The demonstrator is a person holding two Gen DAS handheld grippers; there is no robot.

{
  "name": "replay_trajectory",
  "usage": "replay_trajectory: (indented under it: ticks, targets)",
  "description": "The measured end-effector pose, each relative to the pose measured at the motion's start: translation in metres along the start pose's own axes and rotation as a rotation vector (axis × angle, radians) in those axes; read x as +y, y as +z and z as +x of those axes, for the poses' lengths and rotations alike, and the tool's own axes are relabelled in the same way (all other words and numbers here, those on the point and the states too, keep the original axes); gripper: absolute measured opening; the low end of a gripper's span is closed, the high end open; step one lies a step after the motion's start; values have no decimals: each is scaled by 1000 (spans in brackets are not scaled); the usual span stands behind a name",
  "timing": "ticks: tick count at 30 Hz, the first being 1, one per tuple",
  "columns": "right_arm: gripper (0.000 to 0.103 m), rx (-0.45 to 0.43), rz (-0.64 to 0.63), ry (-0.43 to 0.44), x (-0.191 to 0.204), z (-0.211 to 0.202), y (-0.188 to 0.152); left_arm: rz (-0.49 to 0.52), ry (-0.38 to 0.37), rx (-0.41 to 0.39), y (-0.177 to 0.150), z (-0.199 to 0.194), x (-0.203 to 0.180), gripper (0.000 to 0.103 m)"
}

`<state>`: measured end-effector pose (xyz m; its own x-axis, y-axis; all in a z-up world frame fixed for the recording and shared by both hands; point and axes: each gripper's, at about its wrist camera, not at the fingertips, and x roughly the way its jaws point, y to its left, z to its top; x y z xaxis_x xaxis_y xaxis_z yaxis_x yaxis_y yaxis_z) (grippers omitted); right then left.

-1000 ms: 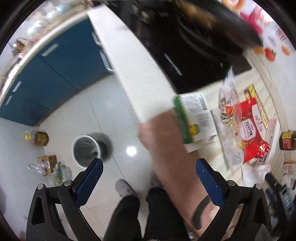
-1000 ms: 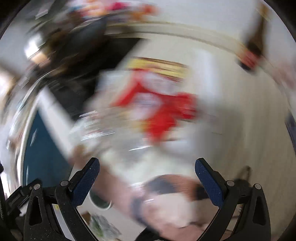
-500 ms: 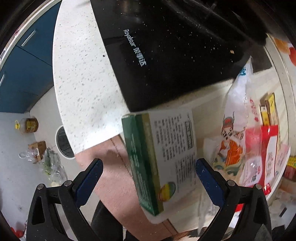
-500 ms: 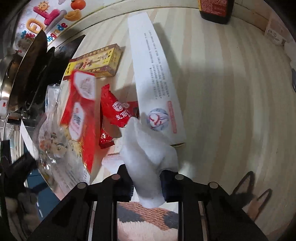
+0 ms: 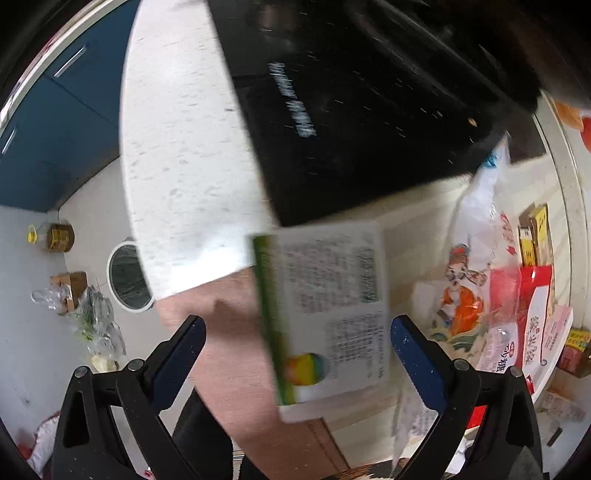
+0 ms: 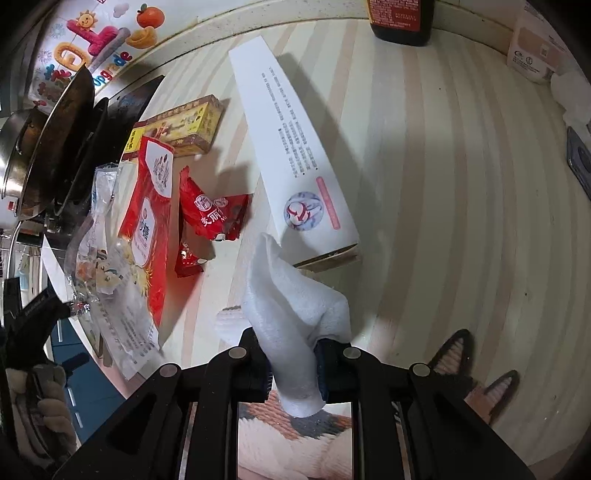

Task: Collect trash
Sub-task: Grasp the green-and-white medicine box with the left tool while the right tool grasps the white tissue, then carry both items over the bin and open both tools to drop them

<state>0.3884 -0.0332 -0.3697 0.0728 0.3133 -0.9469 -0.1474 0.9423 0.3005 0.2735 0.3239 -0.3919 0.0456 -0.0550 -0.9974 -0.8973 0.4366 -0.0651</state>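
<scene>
Home kitchen. Evidence: speckled white counter (image 5: 184,155) with a black glass cooktop (image 5: 354,122) set into it; dark wok (image 6: 61,140) and steel pot (image 6: 16,155) standing on the cooktop; blue cabinet doors (image 5: 62,122) with bar handles below the counter line; pale striped worktop (image 6: 461,206) strewn with food packets, including a red sugar bag (image 6: 149,221) and a yellow box (image 6: 177,129); dark sauce bottle (image 6: 400,20) at the wall; oil jug (image 5: 55,238) and round waste bin (image 5: 127,275) on the light tiled floor (image 5: 33,343).
</scene>
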Motion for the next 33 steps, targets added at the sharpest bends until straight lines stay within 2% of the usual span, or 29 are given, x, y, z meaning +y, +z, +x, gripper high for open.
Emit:
replay_trajectory:
  ticks: [1, 4, 5, 12, 19, 24, 28, 33]
  targets:
    - [19, -2, -5, -3, 1, 1, -1, 10, 3, 13, 0, 4, -6, 100]
    - [19, 1, -9, -8, 1, 3, -2, 24, 16, 37, -1, 9, -10, 74]
    - [19, 2, -9, -10, 0, 3, -3, 37, 28, 18, -2, 7, -11, 68]
    - [12, 19, -27, -2, -3, -1, -14, 124, 64, -43, -26, -6, 6, 66]
    - [8, 1, -134, 34, 20, -22, -37, 183, 58, -126, -77, -34, 45, 66]
    - [8, -27, -251, 71, 61, -46, -63, 176, 29, -158, -99, -51, 78, 66]
    - [8, -27, -372, 120, 113, -55, -91, 117, 19, -201, -113, -65, 125, 66]
    - [8, 26, -527, 201, 189, -37, -147, -10, 31, -225, -132, -66, 216, 66]
